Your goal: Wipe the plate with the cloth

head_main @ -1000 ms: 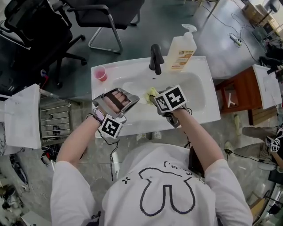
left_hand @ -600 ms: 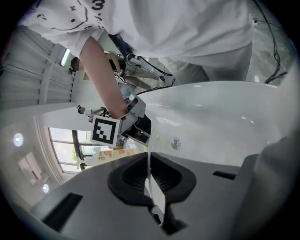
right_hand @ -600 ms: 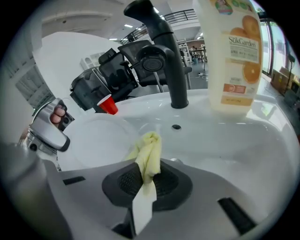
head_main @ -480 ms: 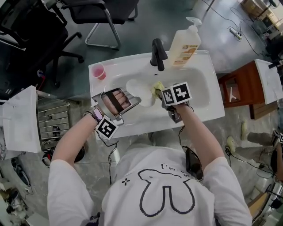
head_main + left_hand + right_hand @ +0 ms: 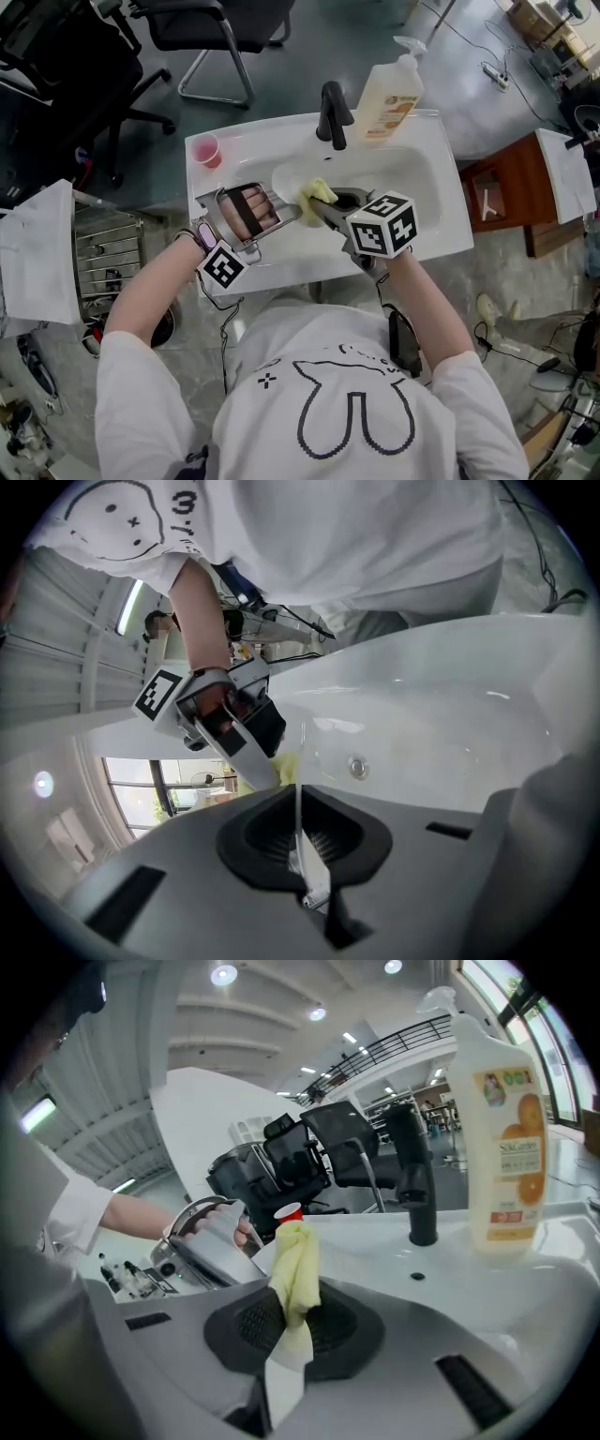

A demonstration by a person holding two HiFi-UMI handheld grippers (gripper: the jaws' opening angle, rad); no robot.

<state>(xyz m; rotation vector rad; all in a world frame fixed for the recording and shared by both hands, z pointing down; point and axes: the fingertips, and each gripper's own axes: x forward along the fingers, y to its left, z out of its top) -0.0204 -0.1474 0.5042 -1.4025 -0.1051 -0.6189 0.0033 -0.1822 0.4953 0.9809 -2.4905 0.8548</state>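
- A printed label is carried on the front of the soap bottle (image 5: 502, 1119). The brand word at its top is too small and blurred to be read with certainty. Orange slices are pictured beneath it.
- Black-and-white square code markers are displayed on the cube of the right gripper (image 5: 319, 204) and on that of the left gripper (image 5: 292, 214).
- A drawn face and a mark resembling "3" are seen on the person's white T-shirt (image 5: 375, 546). Nothing further can be read.
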